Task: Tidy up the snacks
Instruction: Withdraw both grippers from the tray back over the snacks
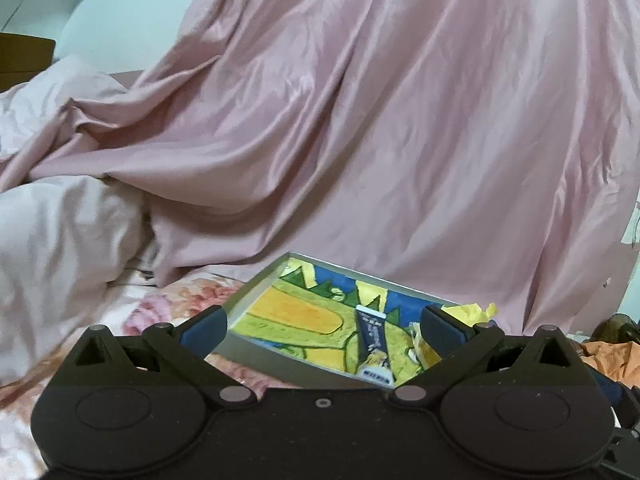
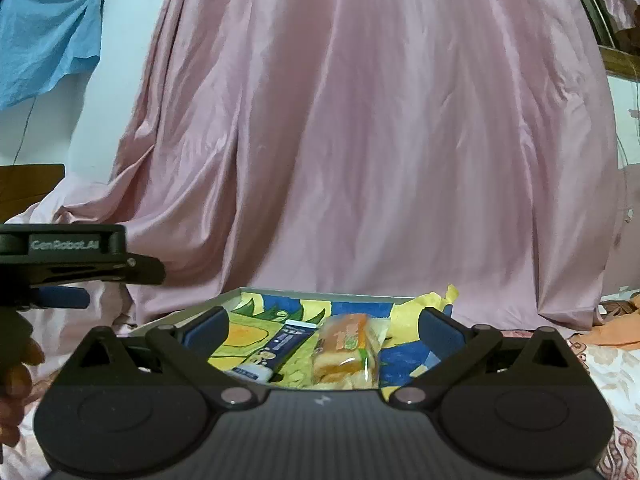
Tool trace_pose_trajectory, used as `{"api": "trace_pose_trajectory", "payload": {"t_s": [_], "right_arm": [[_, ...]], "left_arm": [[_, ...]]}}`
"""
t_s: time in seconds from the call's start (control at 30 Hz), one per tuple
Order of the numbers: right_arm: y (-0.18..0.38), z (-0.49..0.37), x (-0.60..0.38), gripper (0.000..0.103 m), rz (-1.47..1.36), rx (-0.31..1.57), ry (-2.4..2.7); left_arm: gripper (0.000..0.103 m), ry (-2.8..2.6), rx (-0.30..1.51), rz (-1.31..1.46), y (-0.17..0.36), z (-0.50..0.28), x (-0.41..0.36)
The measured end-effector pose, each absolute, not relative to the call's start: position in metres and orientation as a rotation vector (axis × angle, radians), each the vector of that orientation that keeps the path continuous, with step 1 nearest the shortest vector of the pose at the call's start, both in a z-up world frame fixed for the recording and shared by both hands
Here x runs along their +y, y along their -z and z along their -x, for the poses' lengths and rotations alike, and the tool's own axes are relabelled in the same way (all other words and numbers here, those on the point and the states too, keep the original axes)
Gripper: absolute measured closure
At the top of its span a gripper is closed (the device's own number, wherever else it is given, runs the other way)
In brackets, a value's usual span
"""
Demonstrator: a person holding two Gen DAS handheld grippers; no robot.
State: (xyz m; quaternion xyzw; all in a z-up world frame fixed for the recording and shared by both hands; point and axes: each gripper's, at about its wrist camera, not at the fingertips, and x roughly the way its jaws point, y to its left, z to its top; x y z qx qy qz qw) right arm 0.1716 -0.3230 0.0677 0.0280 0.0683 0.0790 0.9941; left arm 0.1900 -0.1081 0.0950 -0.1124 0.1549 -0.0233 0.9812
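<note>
Since both the left gripper [image 1: 322, 326] and right gripper [image 2: 322, 326] gape empty, the soft, crushable bread pack [image 2: 346, 354] probably needs gentle side pinching.

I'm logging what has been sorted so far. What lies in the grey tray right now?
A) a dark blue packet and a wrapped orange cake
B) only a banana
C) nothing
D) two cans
A: the dark blue packet and wrapped orange cake lie side by side in the grey tray.

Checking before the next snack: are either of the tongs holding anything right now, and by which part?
Nothing is held. The left tongs and right tongs are both open and empty.
</note>
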Motion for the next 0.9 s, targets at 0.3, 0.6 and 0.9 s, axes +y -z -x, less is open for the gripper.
{"api": "trace_pose_trajectory", "payload": {"t_s": [0.3,0.6,0.9], "right_arm": [[-0.063,-0.125,-0.319,0.0,-0.092,0.193,-0.147],[-0.055,-0.078,-0.31,0.0,-0.113,0.254,-0.161],[-0.041,-0.047,-0.293,0.0,-0.164,0.37,-0.189]], "left_arm": [[0.001,0.008,0.286,0.169,-0.089,-0.131,-0.081],[0.001,-0.018,0.327,0.124,-0.07,-0.081,-0.054],[0.001,0.033,0.435,0.117,-0.049,-0.053,-0.037]]}}
